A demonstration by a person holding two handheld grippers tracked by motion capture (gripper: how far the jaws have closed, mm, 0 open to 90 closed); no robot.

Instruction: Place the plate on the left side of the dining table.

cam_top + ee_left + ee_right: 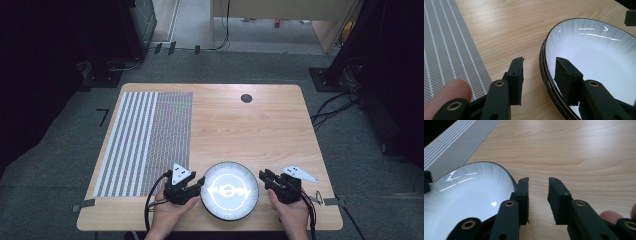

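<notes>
A white plate (229, 190) with a dark rim lies near the table's front edge, between both hands. My left gripper (199, 185) is at the plate's left side. In the left gripper view the plate (599, 57) is tilted, and the left gripper (540, 60) stands open astride its rim, one jaw outside over the wood and one above the white inside. My right gripper (264, 177) is at the plate's right side. In the right gripper view the right gripper (538, 180) is open over bare wood, its left jaw just beside the plate (471, 192).
A grey striped placemat (145, 142) covers the left part of the wooden table (250, 130). A dark round hole (246, 98) sits near the far edge. Cables and dark stands lie on the floor around the table.
</notes>
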